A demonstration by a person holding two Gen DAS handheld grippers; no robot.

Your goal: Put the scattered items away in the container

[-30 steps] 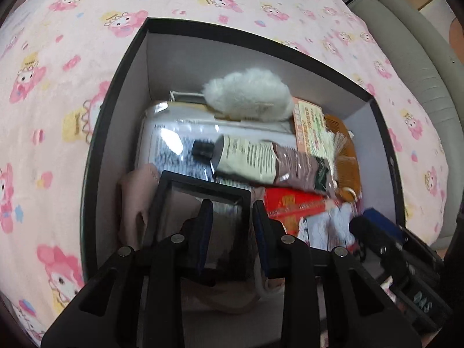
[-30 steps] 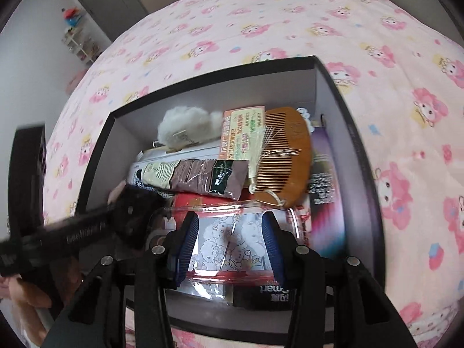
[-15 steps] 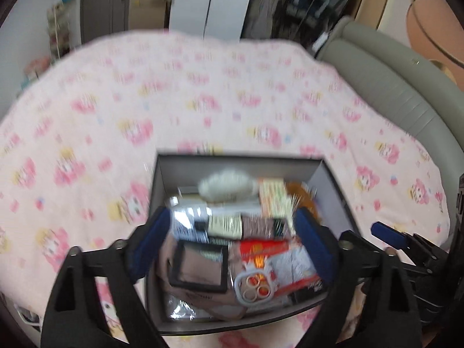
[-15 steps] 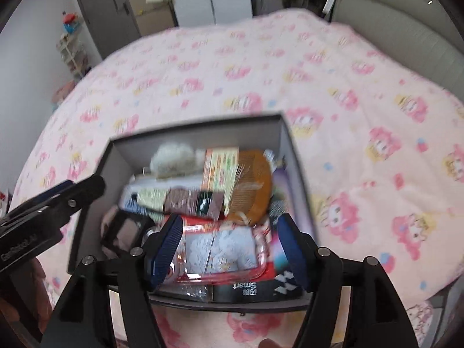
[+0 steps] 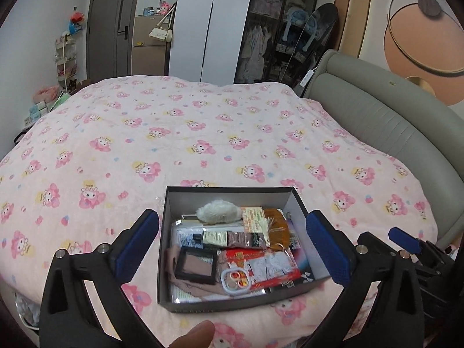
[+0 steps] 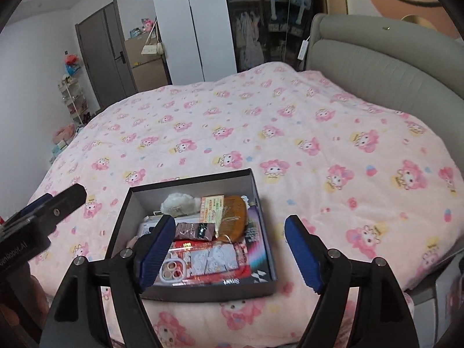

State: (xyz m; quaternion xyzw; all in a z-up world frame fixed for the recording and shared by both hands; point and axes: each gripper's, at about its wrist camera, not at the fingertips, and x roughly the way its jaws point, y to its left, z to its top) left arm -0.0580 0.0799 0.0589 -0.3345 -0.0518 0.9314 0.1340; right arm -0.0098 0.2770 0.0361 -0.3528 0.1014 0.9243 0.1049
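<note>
Left wrist view: the left claw has just been opening and gapes wide, empty, above the black rectangular cardboard box at the near edge of the pink cartoon-print bed. Its long axis runs near-to-far, packed full. Right wrist view: the right claw, likewise just opened, holds nothing. A careless claw sweep could nudge the box off the near edge.
</note>
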